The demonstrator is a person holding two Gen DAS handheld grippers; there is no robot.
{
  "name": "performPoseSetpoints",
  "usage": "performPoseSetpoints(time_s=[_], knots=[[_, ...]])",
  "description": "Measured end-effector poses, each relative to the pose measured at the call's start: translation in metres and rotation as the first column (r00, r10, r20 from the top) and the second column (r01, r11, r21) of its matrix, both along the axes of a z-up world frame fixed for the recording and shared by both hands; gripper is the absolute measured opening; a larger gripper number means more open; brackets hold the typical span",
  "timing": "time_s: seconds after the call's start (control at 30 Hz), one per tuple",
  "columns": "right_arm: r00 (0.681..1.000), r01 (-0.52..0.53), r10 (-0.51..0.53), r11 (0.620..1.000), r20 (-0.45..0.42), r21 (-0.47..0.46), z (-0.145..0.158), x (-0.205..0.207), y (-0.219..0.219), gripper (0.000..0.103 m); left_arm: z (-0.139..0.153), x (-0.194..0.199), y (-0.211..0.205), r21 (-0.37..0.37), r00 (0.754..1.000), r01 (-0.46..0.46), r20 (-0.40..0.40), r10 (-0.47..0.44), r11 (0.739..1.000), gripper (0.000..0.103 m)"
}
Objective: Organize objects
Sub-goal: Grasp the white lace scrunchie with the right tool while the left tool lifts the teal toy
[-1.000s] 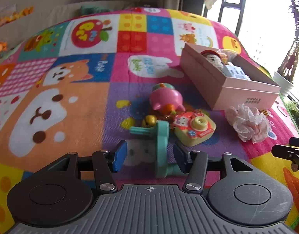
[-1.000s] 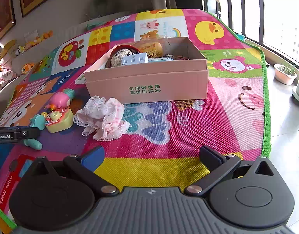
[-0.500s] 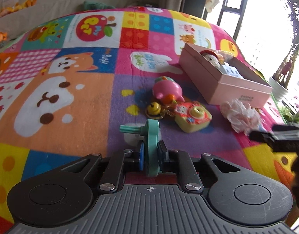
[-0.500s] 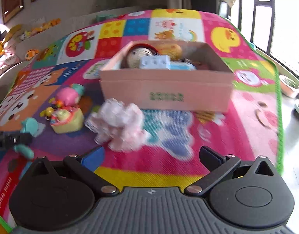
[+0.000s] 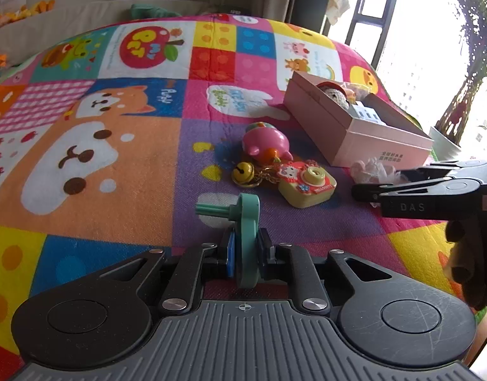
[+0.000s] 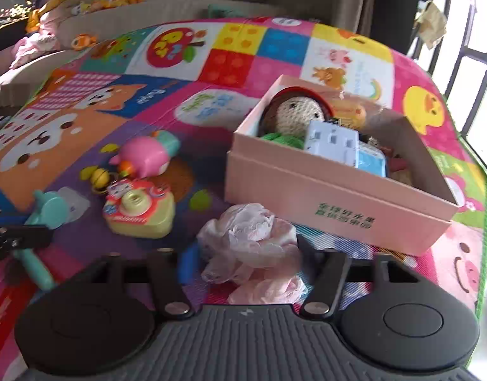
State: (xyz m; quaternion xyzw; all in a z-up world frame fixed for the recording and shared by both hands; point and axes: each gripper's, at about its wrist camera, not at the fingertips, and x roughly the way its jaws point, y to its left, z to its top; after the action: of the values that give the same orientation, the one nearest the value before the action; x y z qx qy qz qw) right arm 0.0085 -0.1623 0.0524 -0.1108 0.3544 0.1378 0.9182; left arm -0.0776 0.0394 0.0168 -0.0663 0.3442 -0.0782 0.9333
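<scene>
My left gripper (image 5: 246, 247) is shut on a teal plastic toy (image 5: 248, 222), holding its flat disc upright just above the mat; the toy also shows in the right wrist view (image 6: 49, 212). My right gripper (image 6: 248, 257) is open, its fingers on either side of a pink lace scrunchie (image 6: 253, 247) on the mat, not clamped. The scrunchie shows partly behind the right gripper in the left wrist view (image 5: 370, 170). A pink cardboard box (image 6: 338, 200) holds a crocheted doll, a white block and other toys.
On the colourful play mat (image 5: 116, 158) lie a pink pig toy (image 5: 265, 143), a yellow bell (image 5: 243, 171) and a yellow toy camera (image 5: 307, 184). A sofa with plush toys stands behind the mat. Windows and a potted plant are at the right.
My left gripper closed on the teal toy and lifted it slightly. My right gripper moved forward and left until the scrunchie sits between its open fingers.
</scene>
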Motion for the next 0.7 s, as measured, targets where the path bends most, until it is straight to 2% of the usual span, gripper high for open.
performPoseSetpoints(time_s=[0.1,0.13,0.43,0.7], knots=[[1.000,0.011,-0.011,1.000,0.003,-0.010,0.006,-0.008,-0.006,0.032,0.000,0.000,0.001,-0.008,1.000,0.000,-0.001,0.000,1.000,0.017],[1.000,0.016,-0.016,1.000,0.005,-0.005,0.009,-0.012,-0.010,0.030,0.000,0.000,0.001,-0.013,1.000,0.000,-0.001,0.000,1.000,0.017],[0.994,0.111,-0.111,0.988,-0.011,0.103,0.044,-0.060,-0.073,0.030,0.001,0.000,-0.002,-0.001,1.000,-0.013,-0.003,0.013,1.000,0.017],[0.985,0.168,-0.173,0.975,0.019,0.143,0.045,-0.090,-0.103,0.030,0.003,0.000,-0.011,0.057,1.000,-0.022,-0.008,0.023,0.998,0.017]])
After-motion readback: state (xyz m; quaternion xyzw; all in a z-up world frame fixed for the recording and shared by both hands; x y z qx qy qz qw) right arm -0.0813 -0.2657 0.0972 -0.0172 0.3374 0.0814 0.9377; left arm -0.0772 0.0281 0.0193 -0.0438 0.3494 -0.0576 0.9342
